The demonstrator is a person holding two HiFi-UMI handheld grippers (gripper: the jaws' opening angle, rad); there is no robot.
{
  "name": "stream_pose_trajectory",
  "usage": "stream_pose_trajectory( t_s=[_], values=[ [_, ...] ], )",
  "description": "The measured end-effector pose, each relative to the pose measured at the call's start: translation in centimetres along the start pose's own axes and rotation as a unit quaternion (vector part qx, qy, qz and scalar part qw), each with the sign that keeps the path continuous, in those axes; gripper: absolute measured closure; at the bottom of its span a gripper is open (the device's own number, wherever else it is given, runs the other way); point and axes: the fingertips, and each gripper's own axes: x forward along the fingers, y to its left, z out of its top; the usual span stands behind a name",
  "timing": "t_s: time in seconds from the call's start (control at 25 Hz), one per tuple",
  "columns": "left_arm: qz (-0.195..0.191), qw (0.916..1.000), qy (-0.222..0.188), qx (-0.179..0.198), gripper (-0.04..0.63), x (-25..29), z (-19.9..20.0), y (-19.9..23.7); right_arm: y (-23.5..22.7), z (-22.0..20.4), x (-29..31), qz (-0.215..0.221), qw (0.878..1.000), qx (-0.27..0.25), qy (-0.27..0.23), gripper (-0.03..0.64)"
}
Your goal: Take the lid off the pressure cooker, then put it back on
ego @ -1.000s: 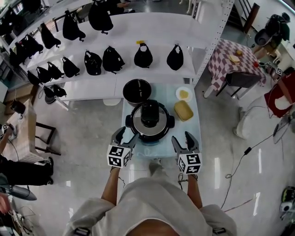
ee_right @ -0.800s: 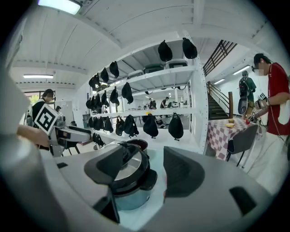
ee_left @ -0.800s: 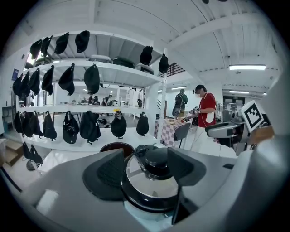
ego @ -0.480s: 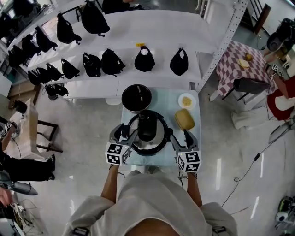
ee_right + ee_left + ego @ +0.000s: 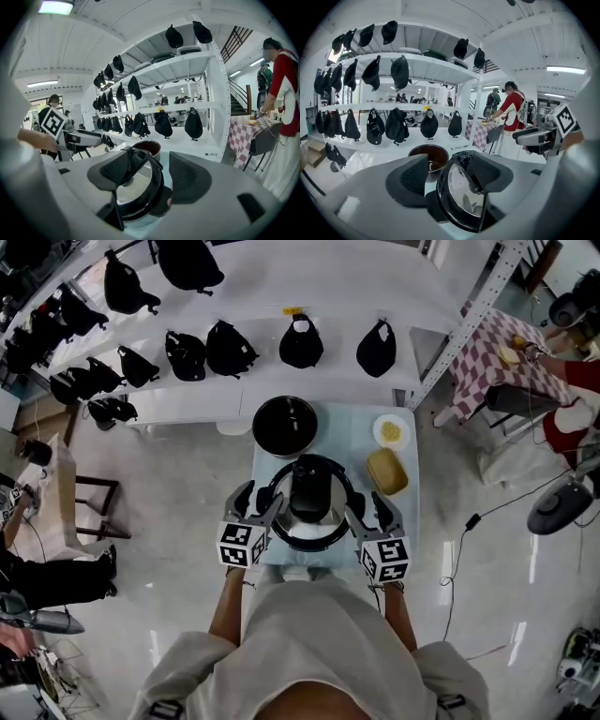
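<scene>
Head view: left gripper [image 5: 257, 500] and right gripper [image 5: 367, 508] flank the pressure cooker [image 5: 323, 523], jaws spread around its rim, probably poised to twist off the lid [image 5: 310, 487].

Bright, even overhead light. A ceiling strip light [image 5: 55, 6] glares above the pressure cooker [image 5: 309, 521]; its polished lid [image 5: 461, 187] mirrors surroundings. Fisheye distortion bends shelves [image 5: 328, 287] behind it. Corners vignette black.
</scene>
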Motion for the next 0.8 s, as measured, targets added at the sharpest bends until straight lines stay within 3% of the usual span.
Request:
stream_pose_trajectory(
  t_s=[0.36,0.8],
  values=[
    [-0.081,0.9965,0.002,0.019,0.311,1.0,-0.3,3.1,5.6,0.3,3.1,-0.038,0.999,0.009,0.004,0.341],
    [-0.128,0.9916,-0.001,0.017,0.311,1.5,-0.2,4.4,8.4,0.7,4.9,-0.042,0.998,-0.026,0.034,0.341]
  ],
)
